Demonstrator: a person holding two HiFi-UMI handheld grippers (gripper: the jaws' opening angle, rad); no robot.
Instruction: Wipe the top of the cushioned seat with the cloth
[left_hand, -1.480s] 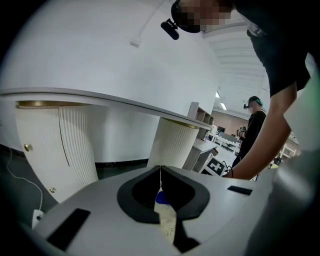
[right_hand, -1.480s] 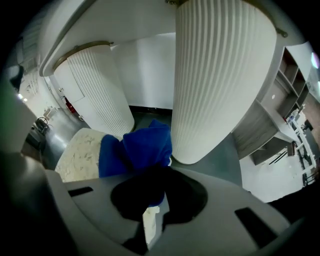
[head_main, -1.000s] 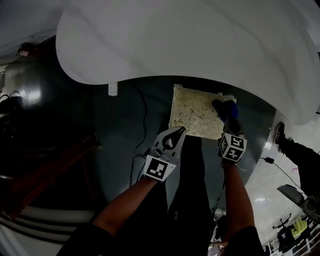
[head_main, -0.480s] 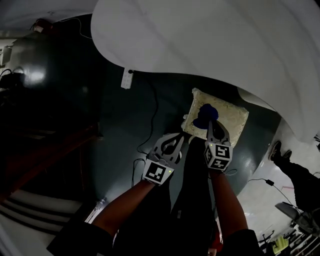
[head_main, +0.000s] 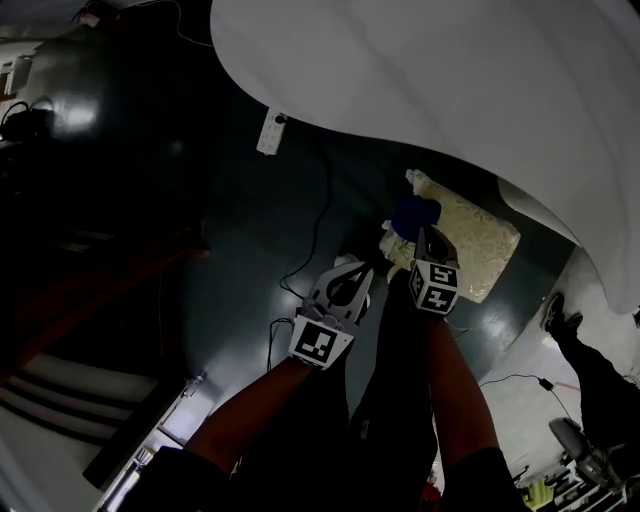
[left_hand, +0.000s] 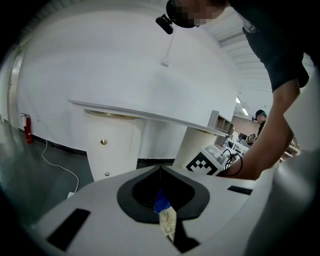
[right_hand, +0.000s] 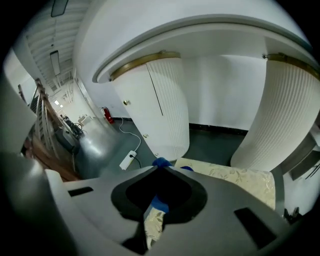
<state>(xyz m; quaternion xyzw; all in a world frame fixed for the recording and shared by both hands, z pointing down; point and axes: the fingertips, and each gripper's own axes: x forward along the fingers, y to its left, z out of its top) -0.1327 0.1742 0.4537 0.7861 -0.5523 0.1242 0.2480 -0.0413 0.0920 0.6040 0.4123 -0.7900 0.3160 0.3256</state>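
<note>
The cushioned seat (head_main: 470, 248), cream with a leafy pattern, lies low on the dark floor under a white tabletop. A blue cloth (head_main: 414, 214) rests on its left end. My right gripper (head_main: 422, 236) is shut on the blue cloth (right_hand: 161, 163) and presses it at the seat's (right_hand: 235, 178) left edge. My left gripper (head_main: 351, 268) hangs shut just left of the seat and holds nothing. In the left gripper view the shut tips (left_hand: 160, 169) frame a glimpse of the cloth (left_hand: 161, 200) and the seat (left_hand: 168, 223); the right gripper's marker cube (left_hand: 210, 163) shows beyond.
A large white curved tabletop (head_main: 450, 80) overhangs the seat, borne by fluted white pedestals (right_hand: 165, 105). A white power strip (head_main: 270, 132) with a cable lies on the floor to the left. Someone's shoe (head_main: 558, 315) is at the right. Dark wooden steps (head_main: 90, 300) fill the left.
My right gripper has dragged the blue cloth across the seat, from its far right corner to its left end. The left gripper stays shut beside the seat.
</note>
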